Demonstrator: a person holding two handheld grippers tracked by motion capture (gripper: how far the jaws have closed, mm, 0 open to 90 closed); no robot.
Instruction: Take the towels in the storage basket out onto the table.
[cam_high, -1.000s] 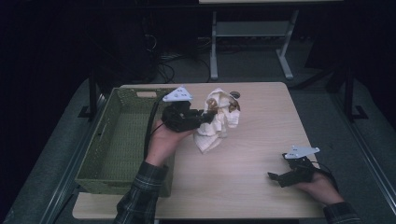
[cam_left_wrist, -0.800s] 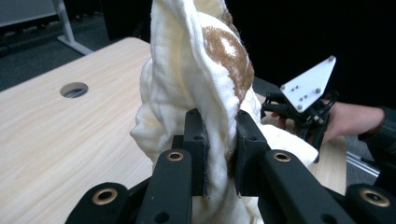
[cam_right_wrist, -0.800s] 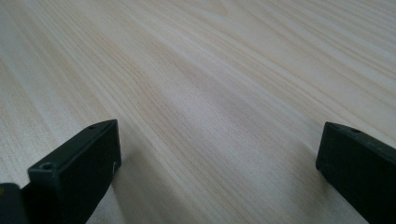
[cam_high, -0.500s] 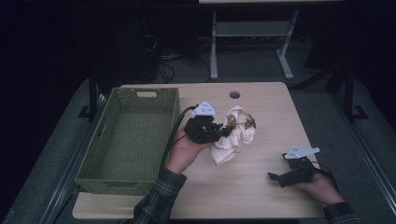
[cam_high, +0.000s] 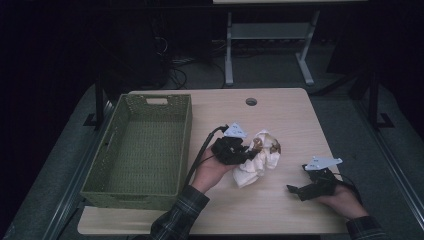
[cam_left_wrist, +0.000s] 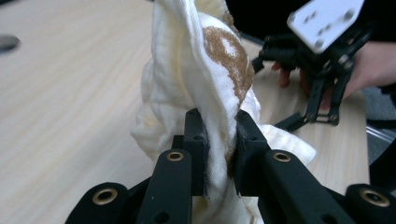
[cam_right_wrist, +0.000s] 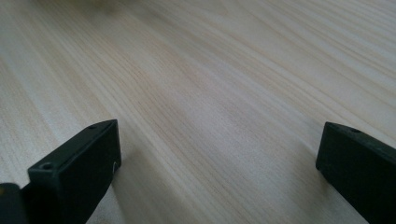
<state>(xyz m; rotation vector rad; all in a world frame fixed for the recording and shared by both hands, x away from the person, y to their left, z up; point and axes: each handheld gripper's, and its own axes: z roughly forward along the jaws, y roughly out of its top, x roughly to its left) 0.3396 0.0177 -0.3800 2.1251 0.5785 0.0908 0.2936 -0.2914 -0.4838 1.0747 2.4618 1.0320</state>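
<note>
A crumpled white cloth (cam_high: 261, 159) with brown patches lies bunched near the middle of the wooden table (cam_high: 280, 115). My left gripper (cam_high: 248, 154) is shut on a fold of it, coming from the left. In the left gripper view the cloth (cam_left_wrist: 201, 70) rises between the two black jaws of the left gripper (cam_left_wrist: 219, 126), and its pads pinch the fabric. My right gripper (cam_high: 300, 191) rests at the table's front right, held in a hand, and stands open. The right gripper (cam_right_wrist: 217, 158) has bare wood between its wide-set jaws. It also appears beyond the cloth as the right gripper (cam_left_wrist: 310, 119).
A green woven basket (cam_high: 182, 145) with nothing in it stands along the table's left side. A round cable hole (cam_high: 251, 101) sits near the far edge. Dark floor, cables and a metal stand (cam_high: 265, 35) lie beyond the table.
My left gripper has carried the cloth rightward and down, from beside the basket to the table's middle. The right gripper has stayed put.
</note>
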